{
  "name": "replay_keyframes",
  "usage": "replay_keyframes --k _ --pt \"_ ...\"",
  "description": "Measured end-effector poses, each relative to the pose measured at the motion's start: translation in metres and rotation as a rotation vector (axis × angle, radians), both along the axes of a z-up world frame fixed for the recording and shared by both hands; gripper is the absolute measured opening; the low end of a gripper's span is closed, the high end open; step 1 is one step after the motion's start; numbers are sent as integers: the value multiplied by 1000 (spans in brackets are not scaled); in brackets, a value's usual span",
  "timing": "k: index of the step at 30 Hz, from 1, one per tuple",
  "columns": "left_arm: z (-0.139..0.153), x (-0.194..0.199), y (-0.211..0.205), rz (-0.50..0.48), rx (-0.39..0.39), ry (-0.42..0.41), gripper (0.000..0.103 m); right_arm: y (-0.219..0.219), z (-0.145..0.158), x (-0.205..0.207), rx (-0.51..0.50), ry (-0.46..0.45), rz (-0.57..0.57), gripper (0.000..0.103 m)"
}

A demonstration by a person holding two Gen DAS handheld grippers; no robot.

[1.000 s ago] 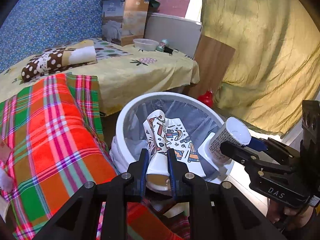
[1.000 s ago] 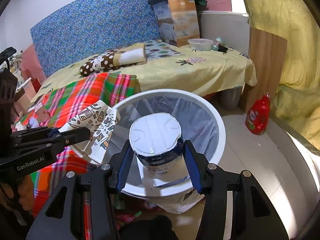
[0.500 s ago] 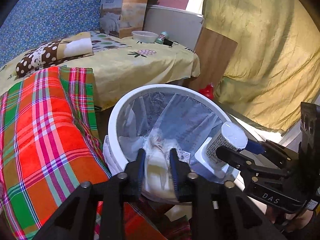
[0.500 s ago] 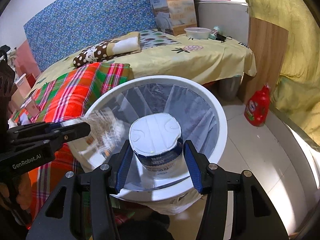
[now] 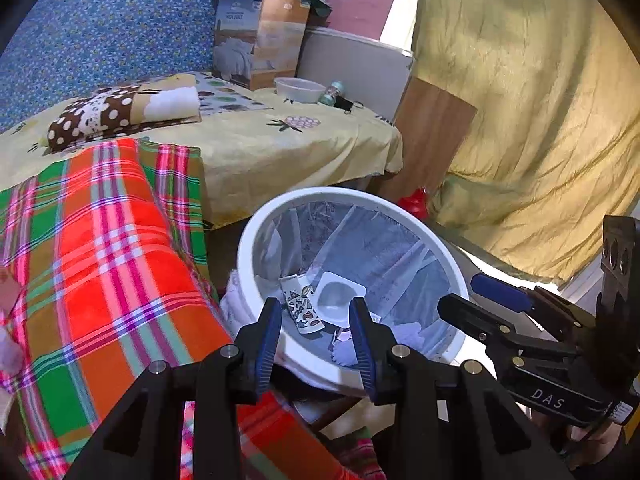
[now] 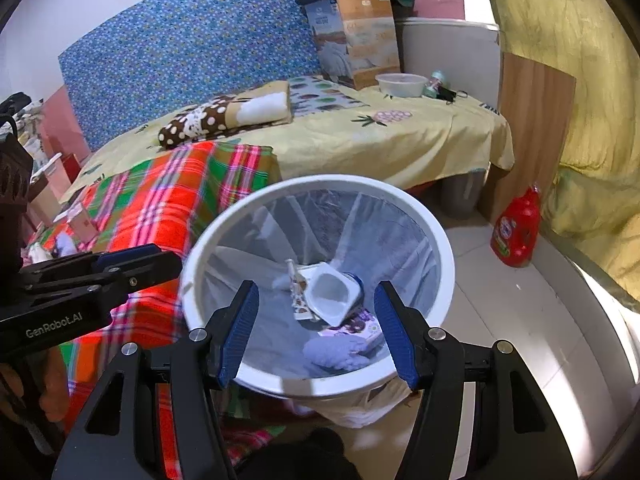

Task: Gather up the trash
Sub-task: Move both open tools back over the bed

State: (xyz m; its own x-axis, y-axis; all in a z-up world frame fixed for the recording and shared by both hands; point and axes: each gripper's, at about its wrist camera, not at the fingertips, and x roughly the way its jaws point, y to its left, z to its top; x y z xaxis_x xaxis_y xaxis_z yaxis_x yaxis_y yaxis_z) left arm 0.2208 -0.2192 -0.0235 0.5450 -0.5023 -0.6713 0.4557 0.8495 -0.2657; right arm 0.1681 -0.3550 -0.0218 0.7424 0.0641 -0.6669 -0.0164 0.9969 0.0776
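A white round trash bin (image 5: 256, 236) with a clear liner stands on the floor beside the bed; it also shows in the right wrist view (image 6: 440, 236). Inside lie a patterned paper cup (image 5: 302, 308) and a white plastic tub (image 5: 338, 298), also seen in the right wrist view as the cup (image 6: 298, 294) and the tub (image 6: 332, 294). My left gripper (image 5: 316, 336) is open and empty above the bin's near rim. My right gripper (image 6: 316, 328) is open and empty above the bin. Each gripper shows in the other's view.
A bed with a plaid blanket (image 5: 100, 260) and a yellow sheet (image 6: 380, 136) lies left of the bin. A red detergent bottle (image 6: 516, 228) stands on the floor by a wooden board (image 6: 532, 128). A cardboard box (image 5: 260, 44) and a bowl (image 6: 400, 84) sit at the bed's far end.
Both grippers opened. The patterned cup dropped from my left gripper and the white tub from my right gripper; both now lie in the bin.
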Motion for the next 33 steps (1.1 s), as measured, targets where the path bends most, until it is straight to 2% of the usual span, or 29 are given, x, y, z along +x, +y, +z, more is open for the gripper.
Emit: replay_keyframes --k 19,33 --pt "29 -55 73 130 -11 -58 35 61 23 -23 -21 -59 125 62" --pt "37 -99 127 217 -20 -97 35 99 24 -44 -4 -65 209 62"
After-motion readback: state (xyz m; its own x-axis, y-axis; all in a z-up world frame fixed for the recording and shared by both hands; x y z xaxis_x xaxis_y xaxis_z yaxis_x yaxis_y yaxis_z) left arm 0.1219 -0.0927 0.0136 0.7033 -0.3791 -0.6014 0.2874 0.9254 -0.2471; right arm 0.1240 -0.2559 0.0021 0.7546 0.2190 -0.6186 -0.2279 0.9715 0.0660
